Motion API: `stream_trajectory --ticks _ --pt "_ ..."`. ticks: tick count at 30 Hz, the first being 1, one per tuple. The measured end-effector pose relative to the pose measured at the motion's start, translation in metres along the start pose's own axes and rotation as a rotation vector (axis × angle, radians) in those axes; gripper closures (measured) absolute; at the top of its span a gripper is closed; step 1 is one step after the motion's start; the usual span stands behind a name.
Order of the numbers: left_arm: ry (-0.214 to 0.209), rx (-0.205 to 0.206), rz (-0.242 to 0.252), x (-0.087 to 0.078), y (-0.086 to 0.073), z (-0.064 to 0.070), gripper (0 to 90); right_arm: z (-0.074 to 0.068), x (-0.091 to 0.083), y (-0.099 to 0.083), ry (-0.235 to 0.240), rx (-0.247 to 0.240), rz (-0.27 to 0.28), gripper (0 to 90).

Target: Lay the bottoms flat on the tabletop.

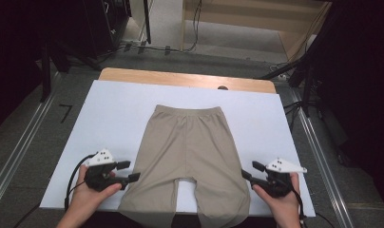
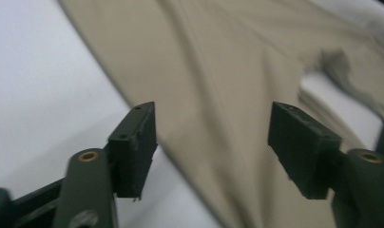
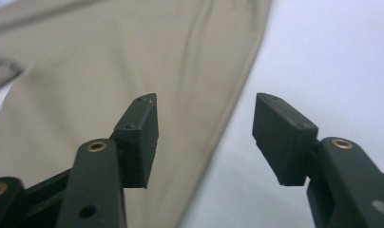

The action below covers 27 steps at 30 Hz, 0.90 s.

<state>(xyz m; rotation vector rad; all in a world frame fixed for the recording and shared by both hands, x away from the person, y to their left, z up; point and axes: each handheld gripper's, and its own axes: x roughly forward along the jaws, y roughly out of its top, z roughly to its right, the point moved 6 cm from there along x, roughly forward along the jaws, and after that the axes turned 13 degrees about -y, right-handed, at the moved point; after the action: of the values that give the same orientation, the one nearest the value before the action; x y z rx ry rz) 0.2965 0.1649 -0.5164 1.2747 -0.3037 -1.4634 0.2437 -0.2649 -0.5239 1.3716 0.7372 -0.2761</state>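
Currently both tools stand released at the near edge. The left gripper (image 1: 128,171) has its jaws apart straddling the outer hem of the left leg; the right gripper (image 1: 249,171) sits likewise unclenched at the outer edge of the right leg. Between them lies the pair of beige stretch-fabric shorts (image 1: 189,156), flat on the white-covered table (image 1: 114,109), leg ends draping over the near edge, waistband at the far side. Judged step: approach for a two-point grasp. Next move calls for closing each tool on its leg edge.
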Motion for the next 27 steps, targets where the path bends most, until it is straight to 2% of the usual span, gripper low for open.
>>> stream_trajectory --ticks 3,6,9,10,13,15,20,24,27 --pt "0.015 -0.004 0.023 0.009 0.021 -0.019 29.6 0.009 0.02 0.026 0.009 -0.001 0.018 39.1" --pt "0.041 -0.019 0.022 0.021 0.041 -0.042 28.7 0.015 0.042 0.05 -0.006 -0.013 0.028 39.0" --pt "0.063 -0.031 0.035 0.032 0.059 -0.065 31.3 0.02 0.066 0.07 -0.008 -0.018 0.015 40.7" --pt "0.075 -0.038 0.035 0.036 0.065 -0.073 32.2 0.02 0.075 0.076 0.004 -0.013 0.008 41.1" --pt "0.084 -0.068 0.026 0.051 0.08 -0.095 35.8 0.027 0.104 0.088 -0.019 -0.025 -0.023 43.9" --pt "0.096 -0.079 0.02 0.062 0.088 -0.107 37.6 0.031 0.121 0.095 -0.02 -0.01 -0.044 46.5" --pt "0.14 -0.099 -0.011 0.081 0.101 -0.131 40.8 0.037 0.159 0.104 -0.008 0.008 -0.102 52.4" --pt "0.124 -0.128 0.0 0.089 0.102 -0.143 45.1 0.042 0.18 0.11 -0.012 0.043 -0.122 53.3" --pt "0.128 -0.117 -0.014 0.094 0.101 -0.144 44.8 0.041 0.192 0.114 0.008 0.041 -0.135 52.4"
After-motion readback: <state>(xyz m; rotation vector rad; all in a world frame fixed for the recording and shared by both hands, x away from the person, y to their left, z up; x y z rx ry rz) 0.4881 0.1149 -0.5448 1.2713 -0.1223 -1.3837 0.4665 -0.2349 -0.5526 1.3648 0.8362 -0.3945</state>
